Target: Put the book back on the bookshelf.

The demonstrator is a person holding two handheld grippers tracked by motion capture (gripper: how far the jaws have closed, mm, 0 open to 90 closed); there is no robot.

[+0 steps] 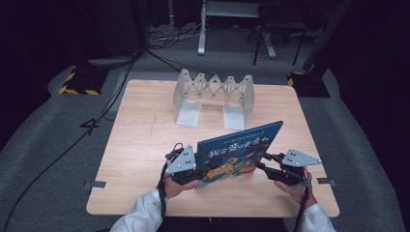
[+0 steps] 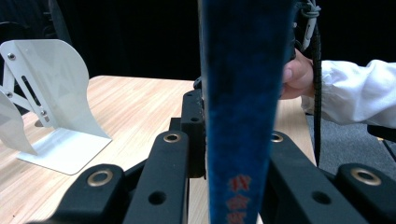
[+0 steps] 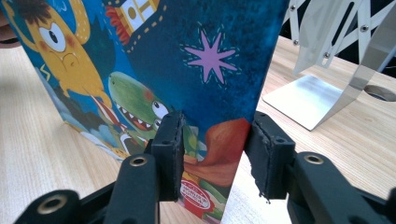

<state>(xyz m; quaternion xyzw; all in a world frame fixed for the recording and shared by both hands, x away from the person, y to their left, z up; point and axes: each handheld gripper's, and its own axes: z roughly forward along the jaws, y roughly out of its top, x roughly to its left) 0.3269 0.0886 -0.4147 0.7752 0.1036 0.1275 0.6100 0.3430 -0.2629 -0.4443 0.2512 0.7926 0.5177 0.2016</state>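
A blue picture book (image 1: 237, 150) with cartoon monsters on its cover stands tilted on its lower edge at the table's near side. My left gripper (image 1: 205, 171) is shut on the book's left end; in the left gripper view the book's edge (image 2: 240, 93) rises between the black jaws (image 2: 233, 121). My right gripper (image 1: 261, 162) is at the book's lower right corner. In the right gripper view its jaws (image 3: 217, 144) stand apart on either side of the cover's edge (image 3: 187, 60), one pad (image 3: 168, 149) in front of the cover and the other beyond the edge, not pressing.
An expandable metal bookend rack (image 1: 215, 92) stands at the table's far middle, also seen as a white bookend (image 2: 46, 93) and a bright metal plate (image 3: 327, 88). The wooden table (image 1: 140, 145) has bare room at left. Cables and stands sit on the dark floor beyond.
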